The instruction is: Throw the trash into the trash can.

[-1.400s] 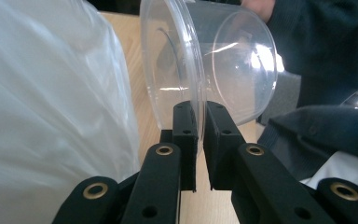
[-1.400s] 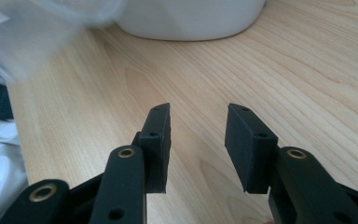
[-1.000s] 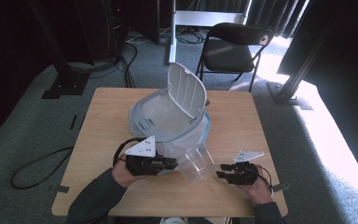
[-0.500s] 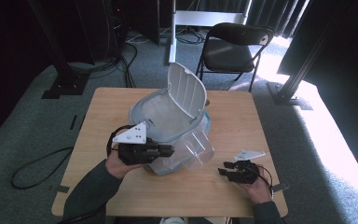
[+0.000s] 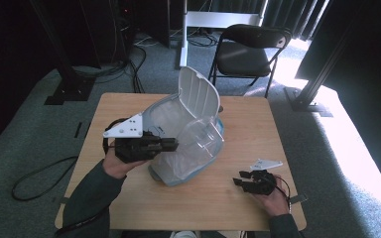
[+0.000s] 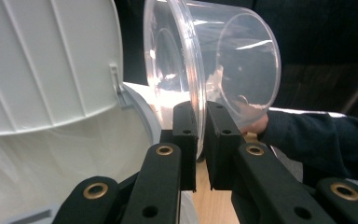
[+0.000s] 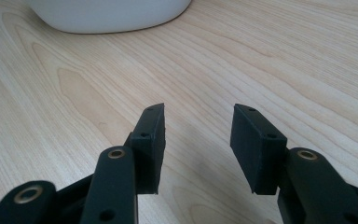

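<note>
White bin (image 7: pixel 107 14) cut off by top edge in right gripper view, underside alone visible. Bin lid (image 6: pixel 42 65) cropped at left and top in left gripper view. Clear tub (image 6: pixel 214 70) rim section hidden between left gripper (image 6: pixel 200 140) fingers (image 6: pixel 185 135). Person's body cut off at high view bottom edge.

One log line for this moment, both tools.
left tool: shut on clear container rim, lifted beside bin | right tool: open, empty, low over table | bin lid: up
</note>
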### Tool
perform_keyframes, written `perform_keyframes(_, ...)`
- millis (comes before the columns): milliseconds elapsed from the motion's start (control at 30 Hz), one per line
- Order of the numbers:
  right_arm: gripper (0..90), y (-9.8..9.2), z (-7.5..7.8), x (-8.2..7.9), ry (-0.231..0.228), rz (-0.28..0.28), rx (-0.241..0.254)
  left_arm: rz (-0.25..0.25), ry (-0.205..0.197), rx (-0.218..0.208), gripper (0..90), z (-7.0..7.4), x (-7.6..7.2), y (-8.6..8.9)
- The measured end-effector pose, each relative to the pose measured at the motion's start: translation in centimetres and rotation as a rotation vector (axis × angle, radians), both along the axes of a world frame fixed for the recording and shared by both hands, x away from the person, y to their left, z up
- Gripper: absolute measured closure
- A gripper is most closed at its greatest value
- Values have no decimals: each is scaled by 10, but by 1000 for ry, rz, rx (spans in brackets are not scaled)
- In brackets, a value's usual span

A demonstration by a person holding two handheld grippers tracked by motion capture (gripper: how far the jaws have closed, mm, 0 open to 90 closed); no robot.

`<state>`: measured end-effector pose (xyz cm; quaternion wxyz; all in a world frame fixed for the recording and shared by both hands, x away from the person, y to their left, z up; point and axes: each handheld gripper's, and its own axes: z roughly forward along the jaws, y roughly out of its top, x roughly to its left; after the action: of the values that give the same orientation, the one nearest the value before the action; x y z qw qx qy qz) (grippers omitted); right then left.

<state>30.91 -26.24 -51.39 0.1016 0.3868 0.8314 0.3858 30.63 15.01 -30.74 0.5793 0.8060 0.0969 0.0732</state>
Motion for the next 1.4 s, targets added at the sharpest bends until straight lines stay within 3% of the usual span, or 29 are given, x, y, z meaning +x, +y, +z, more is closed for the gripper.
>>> perform_keyframes(400,544,0,-1,0,5,-2,0,66,-5,-40,839,17,13,17)
perform_keyframes(800,544,0,-2,0,8,3,-2,132,13,-53,839,15,29,29)
perform_keyframes(1400,544,1,-2,-1,9,6,-3,159,36,-75,838,13,45,35)
